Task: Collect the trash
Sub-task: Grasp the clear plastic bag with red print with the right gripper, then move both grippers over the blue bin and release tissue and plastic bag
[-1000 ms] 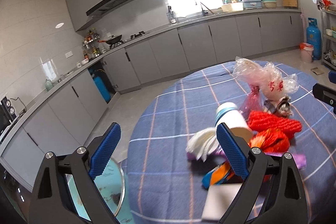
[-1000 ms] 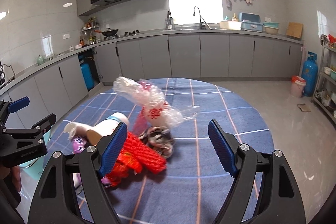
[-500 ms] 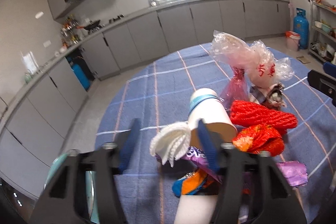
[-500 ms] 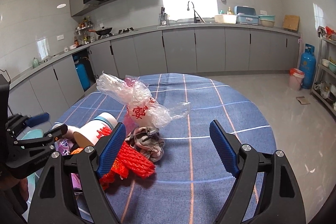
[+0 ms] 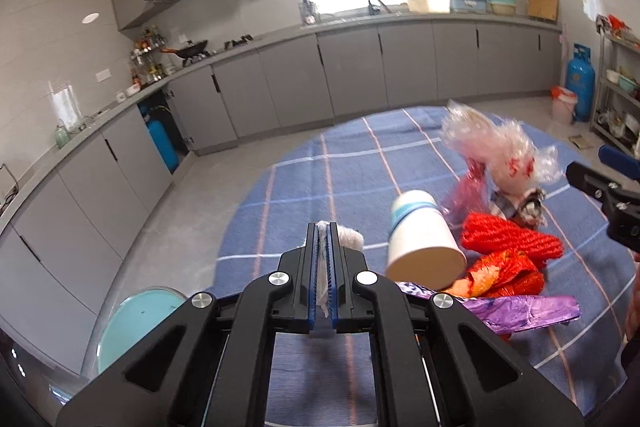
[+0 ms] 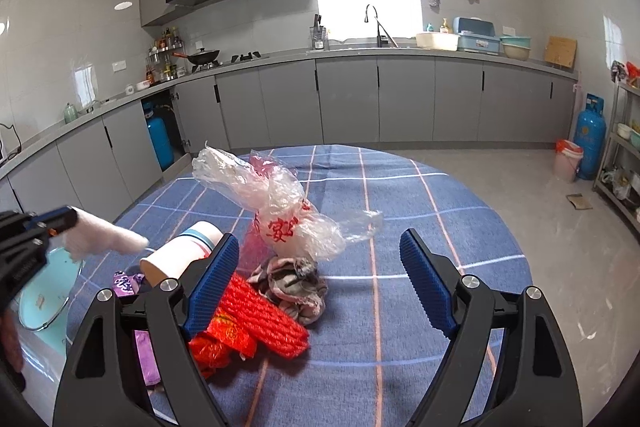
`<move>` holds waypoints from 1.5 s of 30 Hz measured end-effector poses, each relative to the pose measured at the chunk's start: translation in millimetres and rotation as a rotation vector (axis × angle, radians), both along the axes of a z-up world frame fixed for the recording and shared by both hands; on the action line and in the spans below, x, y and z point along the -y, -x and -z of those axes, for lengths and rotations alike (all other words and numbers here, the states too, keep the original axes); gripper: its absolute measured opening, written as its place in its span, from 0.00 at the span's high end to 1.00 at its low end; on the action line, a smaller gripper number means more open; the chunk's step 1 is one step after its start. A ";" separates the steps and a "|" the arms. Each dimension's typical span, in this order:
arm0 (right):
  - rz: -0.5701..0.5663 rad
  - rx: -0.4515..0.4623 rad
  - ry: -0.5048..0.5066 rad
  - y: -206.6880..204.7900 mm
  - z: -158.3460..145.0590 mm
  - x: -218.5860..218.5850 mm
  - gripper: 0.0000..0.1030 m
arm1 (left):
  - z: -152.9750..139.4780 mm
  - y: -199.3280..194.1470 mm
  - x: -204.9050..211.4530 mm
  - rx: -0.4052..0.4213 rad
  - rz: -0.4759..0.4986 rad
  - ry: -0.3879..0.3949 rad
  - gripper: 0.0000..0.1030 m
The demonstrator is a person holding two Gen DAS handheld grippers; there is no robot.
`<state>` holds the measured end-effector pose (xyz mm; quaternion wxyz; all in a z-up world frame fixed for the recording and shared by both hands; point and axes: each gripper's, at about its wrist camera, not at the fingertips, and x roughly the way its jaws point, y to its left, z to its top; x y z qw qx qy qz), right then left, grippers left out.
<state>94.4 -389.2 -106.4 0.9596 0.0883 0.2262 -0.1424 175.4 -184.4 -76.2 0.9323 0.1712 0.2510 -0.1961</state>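
My left gripper (image 5: 323, 233) is shut on a white crumpled tissue (image 5: 349, 238), lifted above the table's left edge; the tissue also shows in the right wrist view (image 6: 105, 235). On the blue checked tablecloth (image 6: 420, 227) lies a trash pile: a tipped paper cup (image 5: 422, 245) (image 6: 182, 257), red mesh (image 5: 510, 237) (image 6: 262, 319), a red wrapper (image 5: 500, 273), a purple wrapper (image 5: 524, 309), a clear plastic bag (image 6: 280, 207) and a grey rag (image 6: 292, 279). My right gripper (image 6: 320, 279) is open above the pile, empty.
A teal bin with a glass-rimmed lid (image 5: 136, 323) (image 6: 44, 295) stands at the table's left edge. Grey kitchen cabinets (image 6: 348, 99) line the back wall. A blue gas cylinder (image 6: 590, 143) and a small bucket (image 6: 567, 159) stand at the right.
My left gripper has closed on the white tissue and lifted it off the pile toward the left. The right gripper stayed open and shifted slightly.
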 end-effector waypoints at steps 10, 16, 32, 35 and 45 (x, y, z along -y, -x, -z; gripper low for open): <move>-0.025 -0.026 0.026 -32.7 0.4 5.7 0.21 | -16.0 1.1 -4.3 0.160 -0.068 -0.032 0.96; -0.042 -0.043 0.031 -44.1 1.8 8.5 0.21 | -6.0 -14.4 -2.1 0.158 -0.096 -0.038 0.96; -0.137 -0.129 0.028 -60.4 10.5 -9.9 0.83 | -10.1 -21.5 -6.4 0.161 -0.101 -0.011 0.96; -0.128 -0.101 0.032 -52.6 1.0 -11.7 0.83 | -12.7 -18.8 -9.8 0.160 -0.102 0.000 0.96; -0.154 -0.019 0.055 -40.6 -30.7 -33.2 0.83 | -26.1 -1.3 -36.5 0.169 -0.126 0.038 0.96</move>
